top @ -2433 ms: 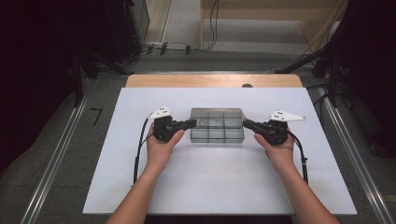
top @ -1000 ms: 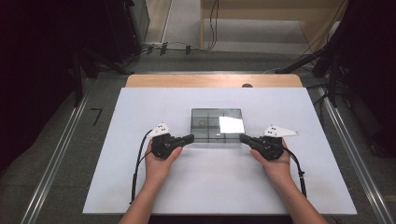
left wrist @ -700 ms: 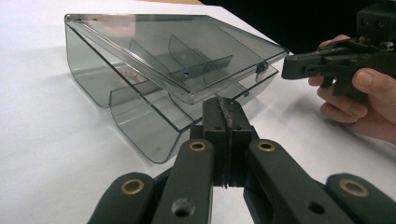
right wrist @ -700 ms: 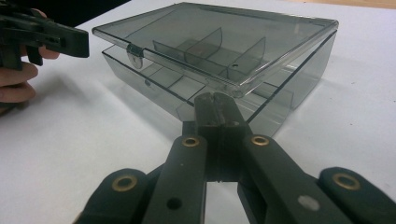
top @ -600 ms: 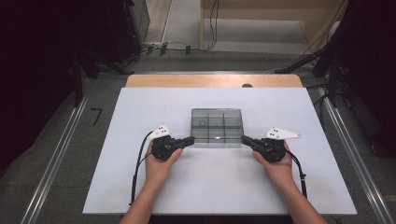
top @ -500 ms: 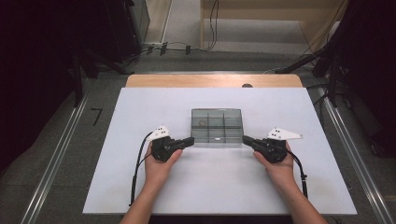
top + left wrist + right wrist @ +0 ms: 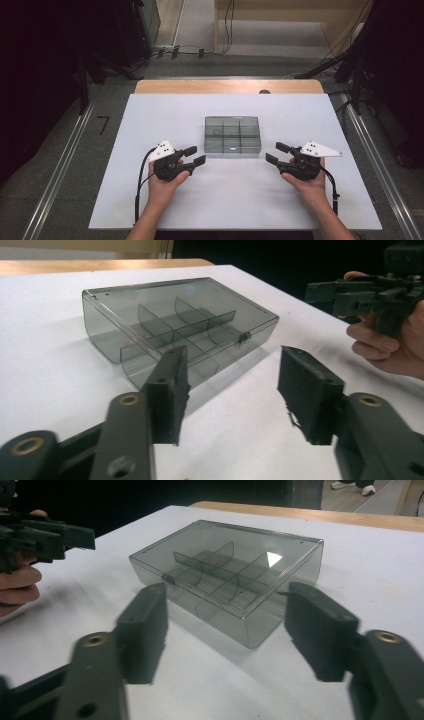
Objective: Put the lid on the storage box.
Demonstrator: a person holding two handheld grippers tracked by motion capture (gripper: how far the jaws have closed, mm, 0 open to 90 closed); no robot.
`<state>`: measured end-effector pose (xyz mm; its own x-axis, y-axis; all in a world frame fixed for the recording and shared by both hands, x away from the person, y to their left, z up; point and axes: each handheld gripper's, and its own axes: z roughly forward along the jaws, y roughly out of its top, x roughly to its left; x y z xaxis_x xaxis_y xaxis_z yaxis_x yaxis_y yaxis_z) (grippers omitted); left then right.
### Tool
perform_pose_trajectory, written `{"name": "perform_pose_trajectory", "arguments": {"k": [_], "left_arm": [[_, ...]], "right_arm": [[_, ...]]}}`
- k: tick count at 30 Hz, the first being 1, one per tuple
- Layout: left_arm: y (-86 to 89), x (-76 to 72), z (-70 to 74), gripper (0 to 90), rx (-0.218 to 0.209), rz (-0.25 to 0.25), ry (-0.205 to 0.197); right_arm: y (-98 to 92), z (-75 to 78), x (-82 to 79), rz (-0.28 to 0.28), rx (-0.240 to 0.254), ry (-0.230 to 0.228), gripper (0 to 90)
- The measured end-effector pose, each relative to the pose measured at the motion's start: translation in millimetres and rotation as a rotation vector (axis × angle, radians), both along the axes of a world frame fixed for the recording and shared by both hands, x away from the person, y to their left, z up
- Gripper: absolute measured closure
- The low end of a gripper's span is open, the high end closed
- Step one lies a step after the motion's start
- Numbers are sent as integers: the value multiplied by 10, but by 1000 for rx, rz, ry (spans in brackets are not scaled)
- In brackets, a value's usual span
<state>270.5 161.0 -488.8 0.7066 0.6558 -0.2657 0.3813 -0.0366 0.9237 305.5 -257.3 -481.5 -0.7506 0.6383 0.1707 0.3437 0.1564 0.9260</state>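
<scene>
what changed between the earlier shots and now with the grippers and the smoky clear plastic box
Both grippers let go of the smoky clear plastic compartment box: the left gripper and right gripper pulled back from its sides toward the person, and their jaws have just been opening, with nothing between them. The box, first carried a little nearer to the person, now rests shut on the white table.

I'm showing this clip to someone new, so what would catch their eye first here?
First the smoky clear box, lid shut, dividers showing through, alone mid-table on the white mat. Then the two black tools flanking its near corners: the left tool and the right tool, both open, their jaws just widened, apart from the box with nothing between them.
</scene>
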Motion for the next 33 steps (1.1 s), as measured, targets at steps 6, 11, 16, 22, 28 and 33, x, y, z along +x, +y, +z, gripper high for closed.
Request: {"name": "perform_pose_trajectory", "arguments": {"k": [6,11,16,22,28,33], "left_arm": [[131,-131,23,277,17,29,-10],[211,-229,27,147,47,49,-2],[323,-320,18,54,53,64,3],[471,-423,15,20,56,75,5],[608,-500,23,1,58,93,-1],[697,-569,24,0,71,111,-9]], "right_arm": [[-69,23,-72,-23,-6,3,86],[-136,38,-116,-39,-6,3,32],[-203,28,-166,-31,-23,-7,0],[-286,24,-250,-34,-39,-21,0],[-416,-2,-305,-56,-58,-22,0],[-534,-27,-348,-68,-70,-16,0]]}}
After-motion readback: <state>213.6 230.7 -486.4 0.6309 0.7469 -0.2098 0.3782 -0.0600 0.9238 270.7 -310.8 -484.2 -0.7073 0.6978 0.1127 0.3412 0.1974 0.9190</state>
